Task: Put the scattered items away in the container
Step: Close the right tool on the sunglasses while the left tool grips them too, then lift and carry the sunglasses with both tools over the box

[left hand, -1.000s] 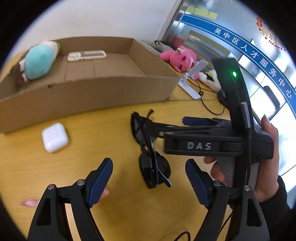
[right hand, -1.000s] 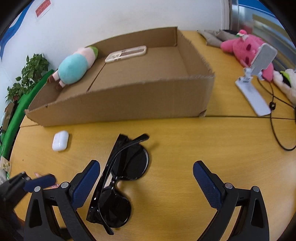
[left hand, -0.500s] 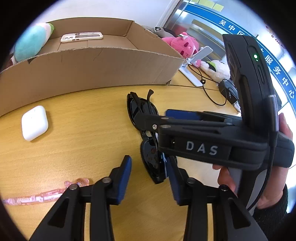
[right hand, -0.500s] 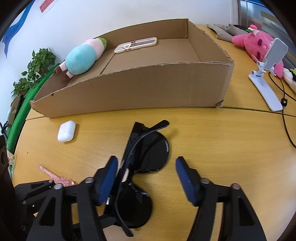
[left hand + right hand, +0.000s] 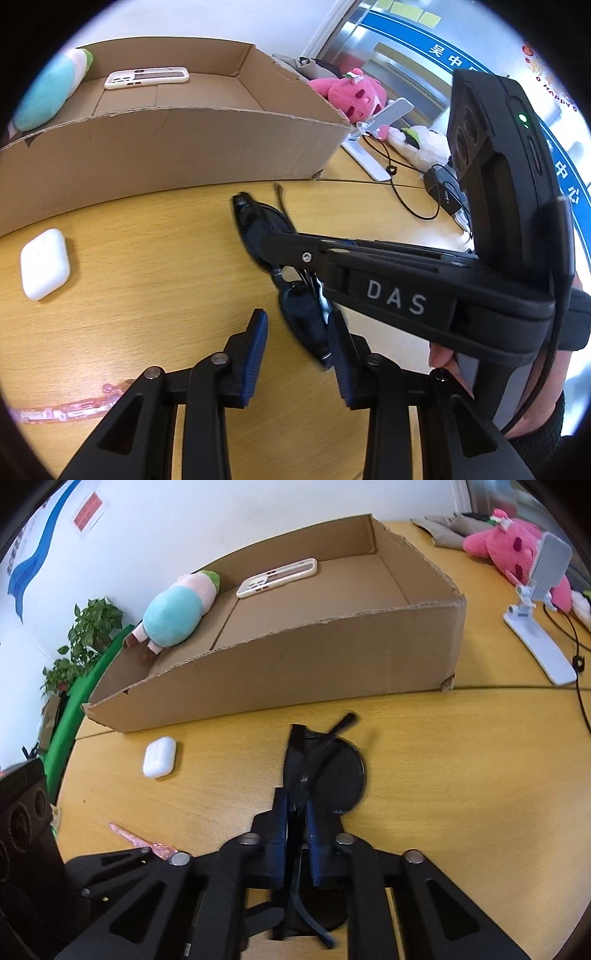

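Observation:
Black sunglasses [image 5: 328,771] lie folded on the yellow table in front of the cardboard box [image 5: 295,664]. My right gripper [image 5: 295,818] is shut on the sunglasses at their middle. In the left wrist view the sunglasses [image 5: 266,225] show under the right gripper's arm, with one lens between my left gripper's [image 5: 297,328] partly open fingers. A white earbud case [image 5: 44,264] and a pink pen [image 5: 66,408] lie on the table to the left. The box holds a teal plush [image 5: 173,614] and a phone case [image 5: 277,578].
A white phone stand [image 5: 539,627], a pink plush [image 5: 509,546] and black cables [image 5: 413,192] are at the table's right side. A green plant [image 5: 85,635] stands beyond the table's left edge.
My right gripper has closed from wide open onto the sunglasses. My left gripper narrowed and moved in beside the near lens.

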`<state>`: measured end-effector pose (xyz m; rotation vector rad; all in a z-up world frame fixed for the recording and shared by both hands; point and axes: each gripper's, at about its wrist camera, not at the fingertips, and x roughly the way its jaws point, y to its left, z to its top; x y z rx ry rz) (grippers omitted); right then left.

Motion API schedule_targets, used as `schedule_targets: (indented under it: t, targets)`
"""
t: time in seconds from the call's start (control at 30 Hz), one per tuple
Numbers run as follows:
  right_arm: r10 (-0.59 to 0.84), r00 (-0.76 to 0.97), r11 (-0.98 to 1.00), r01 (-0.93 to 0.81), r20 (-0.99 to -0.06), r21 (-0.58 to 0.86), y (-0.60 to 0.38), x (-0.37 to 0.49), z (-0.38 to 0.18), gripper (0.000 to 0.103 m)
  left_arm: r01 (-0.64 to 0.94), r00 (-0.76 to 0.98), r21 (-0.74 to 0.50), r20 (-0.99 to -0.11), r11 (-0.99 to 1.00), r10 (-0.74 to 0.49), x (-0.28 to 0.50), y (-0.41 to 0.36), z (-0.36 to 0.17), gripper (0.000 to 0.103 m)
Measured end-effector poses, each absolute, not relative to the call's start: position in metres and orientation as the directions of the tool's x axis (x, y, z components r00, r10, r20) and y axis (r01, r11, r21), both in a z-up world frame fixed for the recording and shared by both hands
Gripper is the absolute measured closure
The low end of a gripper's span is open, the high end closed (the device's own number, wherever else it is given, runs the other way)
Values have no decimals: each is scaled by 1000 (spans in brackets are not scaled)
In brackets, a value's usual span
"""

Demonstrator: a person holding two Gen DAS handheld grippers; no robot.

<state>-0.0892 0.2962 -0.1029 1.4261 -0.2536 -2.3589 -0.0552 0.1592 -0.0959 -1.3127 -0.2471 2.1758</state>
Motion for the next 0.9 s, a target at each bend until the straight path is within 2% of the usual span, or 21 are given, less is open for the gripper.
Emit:
schedule_targets:
  t: [0.3,0.67,0.9]
  targets:
    - [-485,-405,-874,185,-776,450,304,-86,-107,94,-391,-349,-434,-746,-812,567,-54,164,-96,70]
    - [-558,-449,-828,253,-698,500,297,-72,-71,94,-387,-370,-496,-688,-777,624,-55,148,-90,70]
    - [-573,-452,-818,260,-683,513,298,-68,-59,93,-408,-394,-499,-659,-765,640,-60,147,-88,67]
